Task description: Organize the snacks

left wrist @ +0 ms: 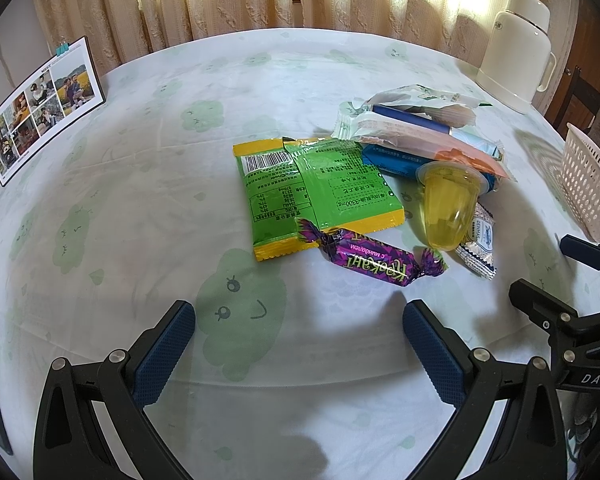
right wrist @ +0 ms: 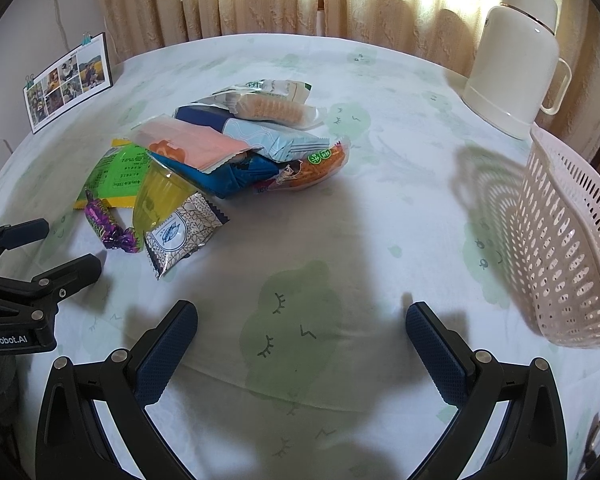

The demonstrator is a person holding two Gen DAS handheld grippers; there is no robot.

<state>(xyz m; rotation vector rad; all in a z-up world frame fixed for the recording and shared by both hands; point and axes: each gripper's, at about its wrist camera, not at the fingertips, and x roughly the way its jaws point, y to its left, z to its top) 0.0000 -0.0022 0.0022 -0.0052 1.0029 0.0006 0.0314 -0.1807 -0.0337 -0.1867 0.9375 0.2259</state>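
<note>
1. The left gripper (left wrist: 299, 344) hovers low over the tablecloth (left wrist: 148, 208) with its blue-padded fingers wide apart and nothing between them
2. The right gripper (right wrist: 301, 346) does the same, fingers spread and empty, above a bare patch of cloth near the camera
3. All the snacks lie in one loose heap on the table; judged from this, sorting has not begun
4. Nearest the left gripper lies the purple twist-wrapped candy (left wrist: 374, 261), its far end touching the green and yellow packet (left wrist: 312, 192), which lies flat with the barcode up
5. Right of the candy the yellow jelly cup (left wrist: 450, 204) rests on its side, leaning over a small white and blue biscuit wrapper (left wrist: 478, 246)
6. Behind the cup a stack piles up: a blue packet (right wrist: 228, 178), a pink sachet (right wrist: 188, 146) on top, a pale wafer pack (right wrist: 268, 110) further back, and an orange snack bag (right wrist: 312, 170) on the right of the heap in the right wrist view
7. The pink perforated basket (right wrist: 568, 248) stands at the right edge of the table, well apart from the heap; what can be seen of its inside holds nothing, though much of it is hidden
8. A cream thermos jug (right wrist: 516, 56) stands far right and a photo card (left wrist: 40, 108) leans at far left; neither seems part of the job
9. Every piece is left to move, probably into the basket, and the candy looks the easiest first pick for the left gripper
</note>
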